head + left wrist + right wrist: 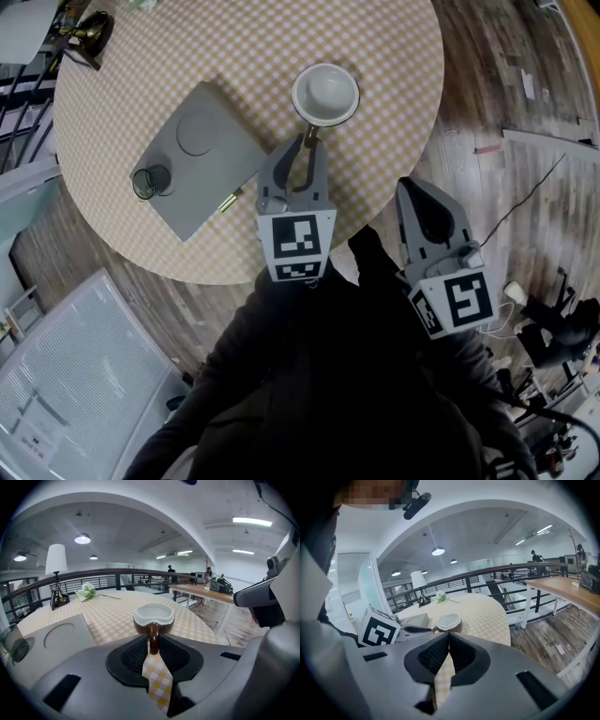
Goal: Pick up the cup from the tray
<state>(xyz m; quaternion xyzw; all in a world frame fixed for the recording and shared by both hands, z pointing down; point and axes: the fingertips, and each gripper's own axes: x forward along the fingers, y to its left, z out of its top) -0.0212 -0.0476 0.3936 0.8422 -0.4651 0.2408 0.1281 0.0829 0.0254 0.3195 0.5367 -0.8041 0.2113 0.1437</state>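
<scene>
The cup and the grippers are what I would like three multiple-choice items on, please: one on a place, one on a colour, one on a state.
1. Where does the cup stand?
A. On the wooden floor
B. On the checked tablecloth, beside the grey tray
C. In the grey tray's round recess

2. What colour is the cup's inside?
A. Blue
B. Red
C. White

3. How do the right gripper's jaws stand?
A. Together, with nothing between them
B. Shut on the cup's handle
C. Wide apart around a glass

Answers:
1 B: the head view shows the cup on the cloth, clear of the tray's edge.
2 C: its bowl is white, its outside brown.
3 A: the right gripper view shows the jaws meeting, with only tablecloth seen beyond them.
</scene>
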